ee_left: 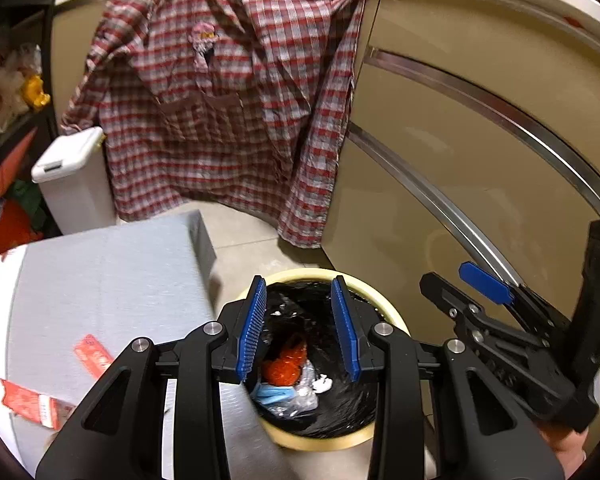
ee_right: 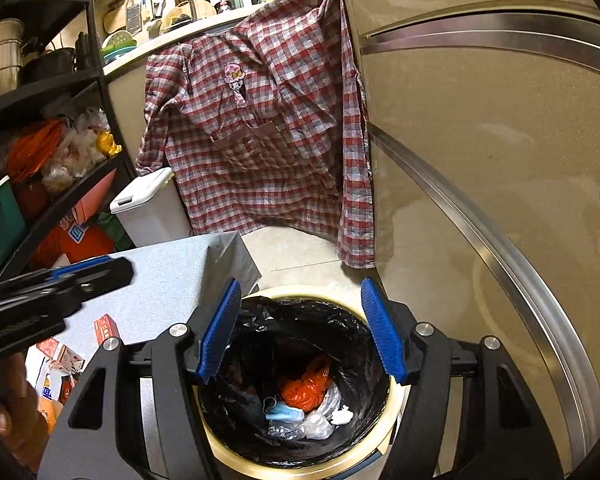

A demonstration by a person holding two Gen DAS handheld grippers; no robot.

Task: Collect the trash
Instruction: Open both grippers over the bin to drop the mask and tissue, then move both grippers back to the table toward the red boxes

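Trash is split between two places: bagged waste lies at the bottom of the round cream-rimmed bin with a black liner (ee_right: 394, 396), and red-and-white paper wrappers (ee_left: 32, 402) remain on the grey cloth-covered table (ee_left: 112, 280) touching the bin's left side.

Left gripper (ee_left: 304, 328) hangs over the bin mouth, jaws partly open, holding nothing. Right gripper (ee_right: 302, 330) hangs over the same bin mouth, jaws wide, holding nothing.

Risks, in my judgement:
- Grippers crowd one opening; they may collide.
- Knocking the rim could tip the bin.
- Flat wrappers may slip from the blue ribbed pads (ee_left: 252, 332).
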